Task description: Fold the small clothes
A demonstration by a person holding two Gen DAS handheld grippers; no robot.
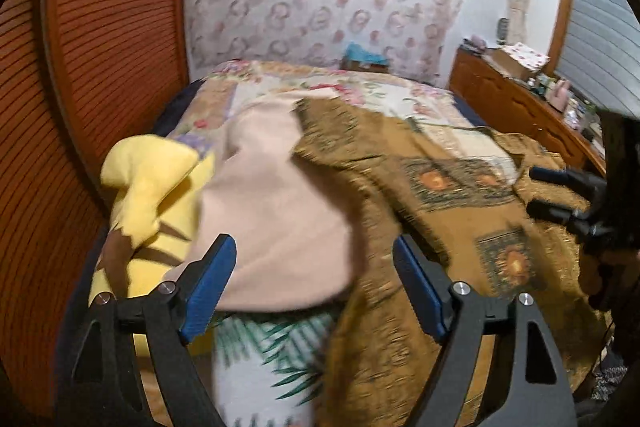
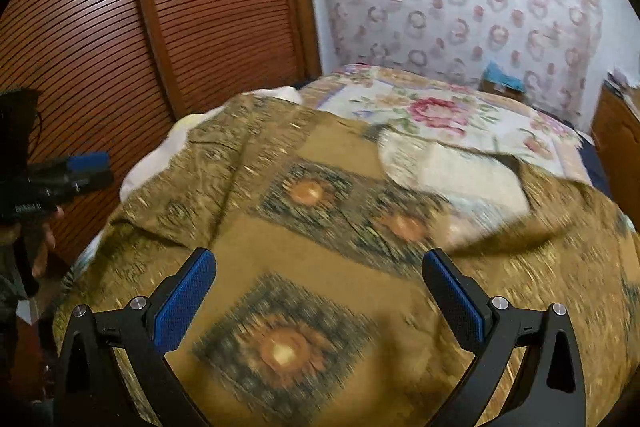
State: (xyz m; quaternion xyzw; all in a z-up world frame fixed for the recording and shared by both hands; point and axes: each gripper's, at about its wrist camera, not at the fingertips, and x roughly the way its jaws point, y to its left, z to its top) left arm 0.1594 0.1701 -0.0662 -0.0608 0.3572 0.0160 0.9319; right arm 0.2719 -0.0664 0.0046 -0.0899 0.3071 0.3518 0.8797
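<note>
Both the left tool (image 1: 314,291) and right tool (image 2: 320,301) gape released, grasping nothing. The pink garment (image 1: 276,211) looks folded; the brown patterned cloth (image 2: 320,227) and yellow garment (image 1: 152,195) lie rumpled on the bed (image 2: 440,107), seemingly still to fold.

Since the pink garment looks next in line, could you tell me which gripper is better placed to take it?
Probably the left gripper: its open jaws frame the pink garment, while the open right gripper hovers over the brown patterned cloth.

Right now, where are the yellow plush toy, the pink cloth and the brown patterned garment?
yellow plush toy (image 1: 152,179), left wrist view, on its yellow body.
pink cloth (image 1: 276,211), left wrist view, on its flat middle.
brown patterned garment (image 2: 320,267), right wrist view, on plain fabric between motifs.
</note>
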